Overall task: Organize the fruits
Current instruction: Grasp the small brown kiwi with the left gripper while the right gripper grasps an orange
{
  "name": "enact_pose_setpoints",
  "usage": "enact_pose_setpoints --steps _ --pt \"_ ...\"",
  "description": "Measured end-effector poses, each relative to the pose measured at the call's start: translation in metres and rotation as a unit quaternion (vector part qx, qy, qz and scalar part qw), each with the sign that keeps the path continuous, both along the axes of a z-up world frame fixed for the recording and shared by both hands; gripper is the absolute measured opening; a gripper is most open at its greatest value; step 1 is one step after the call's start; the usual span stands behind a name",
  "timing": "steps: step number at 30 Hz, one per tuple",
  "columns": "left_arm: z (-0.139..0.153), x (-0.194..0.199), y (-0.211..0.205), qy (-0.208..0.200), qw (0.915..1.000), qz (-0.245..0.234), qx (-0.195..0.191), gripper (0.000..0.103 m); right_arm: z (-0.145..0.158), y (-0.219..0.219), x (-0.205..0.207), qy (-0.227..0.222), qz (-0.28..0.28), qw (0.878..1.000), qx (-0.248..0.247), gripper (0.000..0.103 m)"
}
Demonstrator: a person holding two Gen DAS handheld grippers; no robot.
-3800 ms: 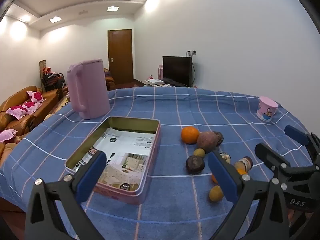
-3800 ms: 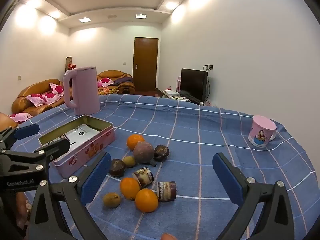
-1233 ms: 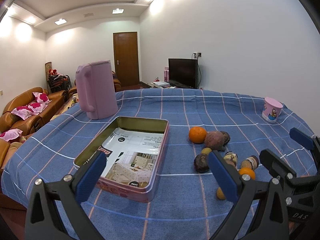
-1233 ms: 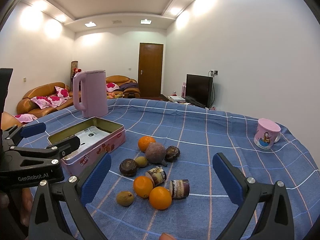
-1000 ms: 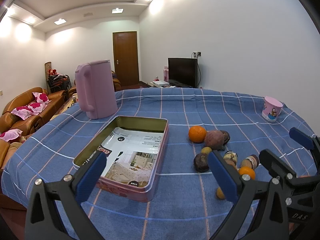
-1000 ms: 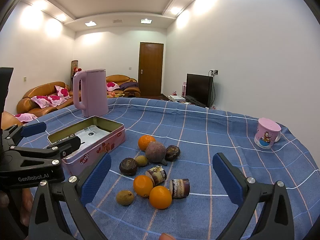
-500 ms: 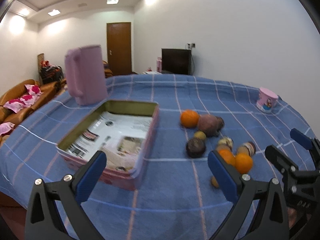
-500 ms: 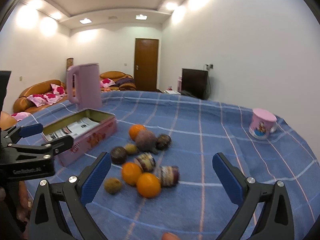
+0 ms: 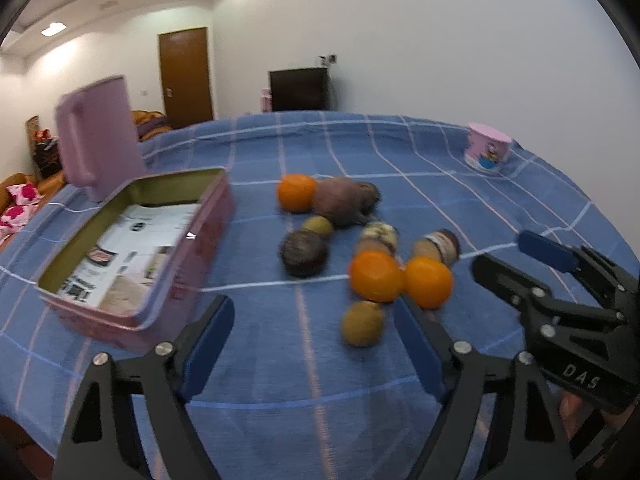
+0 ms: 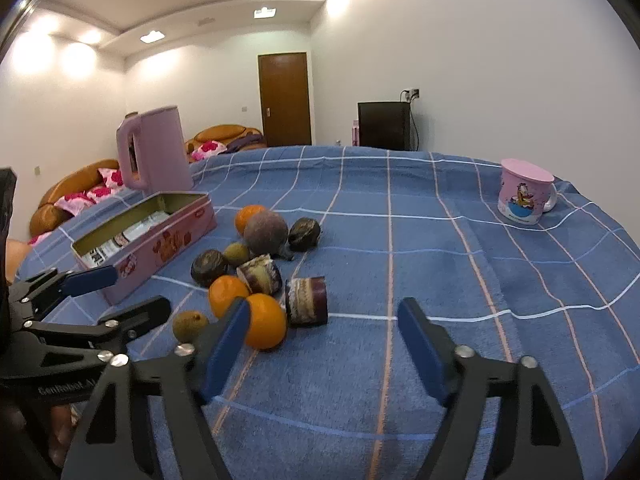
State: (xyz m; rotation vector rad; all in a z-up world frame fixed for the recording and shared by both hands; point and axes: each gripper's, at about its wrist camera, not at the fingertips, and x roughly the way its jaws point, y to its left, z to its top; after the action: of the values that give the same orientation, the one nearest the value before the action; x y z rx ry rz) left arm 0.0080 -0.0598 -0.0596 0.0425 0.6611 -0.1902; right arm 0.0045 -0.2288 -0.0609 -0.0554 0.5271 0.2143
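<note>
A cluster of fruit lies on the blue checked tablecloth: three oranges (image 9: 376, 276) (image 10: 265, 321), small green-brown fruits (image 9: 363, 323) (image 10: 190, 325), dark round fruits (image 9: 303, 253) (image 10: 209, 267) and a purple one (image 10: 265, 233). An open pink tin box (image 9: 136, 248) (image 10: 152, 236) lined with printed paper stands left of them. My left gripper (image 9: 316, 340) is open and empty, just short of the nearest fruit. My right gripper (image 10: 324, 344) is open and empty, its left finger beside the nearest orange.
A pink kettle (image 9: 98, 136) (image 10: 154, 148) stands behind the tin. A pink cartoon mug (image 9: 486, 154) (image 10: 524, 196) sits at the far right of the table. Two short cut pieces (image 10: 307, 301) lie among the fruit. Sofas and a door are beyond the table.
Both grippers have moved forward and down toward the fruit cluster, which now looks larger and closer. Both stay open. Nothing on the table has moved.
</note>
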Motion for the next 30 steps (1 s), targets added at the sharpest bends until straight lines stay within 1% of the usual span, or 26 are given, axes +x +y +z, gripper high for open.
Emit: enact_pose_setpoints --steps 1,2,4,6,8,10,11,13,16,19,21,30 --pt "-0.002 0.001 -0.003 0.006 1.0000 -0.007 0.001 0.071 0.000 0.001 0.000 0.002 0.005 1.000 -0.002 0.064" --pt "-0.004 0.002 -0.006 0.010 0.9999 -0.013 0.002 0.067 -0.001 0.003 0.000 0.003 0.008 1.000 -0.008 0.062" --pt "-0.007 0.004 -0.010 0.020 0.9995 -0.026 -0.004 0.054 -0.002 0.005 0.000 0.007 0.019 1.000 -0.011 0.062" --pt "-0.010 0.007 -0.012 0.032 0.9990 -0.031 -0.009 0.049 -0.003 0.007 0.001 0.010 0.033 0.999 -0.007 0.060" --pt "-0.013 0.012 -0.011 0.044 0.9984 -0.032 -0.016 0.049 -0.003 0.011 0.001 0.010 0.041 0.999 -0.010 0.058" --pt "-0.015 0.013 -0.012 0.048 0.9980 -0.035 -0.020 0.046 -0.003 0.016 0.002 0.013 0.051 0.999 -0.012 0.051" --pt "-0.016 0.015 -0.012 0.053 0.9977 -0.036 -0.023 0.046 -0.003 0.016 0.003 0.015 0.054 0.998 -0.008 0.050" --pt "-0.019 0.017 -0.013 0.058 0.9973 -0.040 -0.023 0.037 -0.004 0.017 0.007 0.026 0.064 0.998 0.000 0.046" --pt "-0.021 0.018 -0.014 0.055 0.9976 -0.039 -0.015 0.032 -0.007 0.022 0.011 0.037 0.066 0.997 -0.006 0.045" --pt "-0.021 0.018 -0.013 0.054 0.9976 -0.039 -0.015 0.028 -0.009 0.024 0.019 0.057 0.072 0.996 0.002 0.045" --pt "-0.022 0.017 -0.011 0.052 0.9978 -0.038 -0.017 0.028 -0.012 0.027 0.022 0.066 0.070 0.995 -0.006 0.045" --pt "-0.022 0.017 -0.003 0.047 0.9985 -0.023 -0.018 0.028 -0.018 0.037 0.030 0.092 0.081 0.992 -0.017 0.043"
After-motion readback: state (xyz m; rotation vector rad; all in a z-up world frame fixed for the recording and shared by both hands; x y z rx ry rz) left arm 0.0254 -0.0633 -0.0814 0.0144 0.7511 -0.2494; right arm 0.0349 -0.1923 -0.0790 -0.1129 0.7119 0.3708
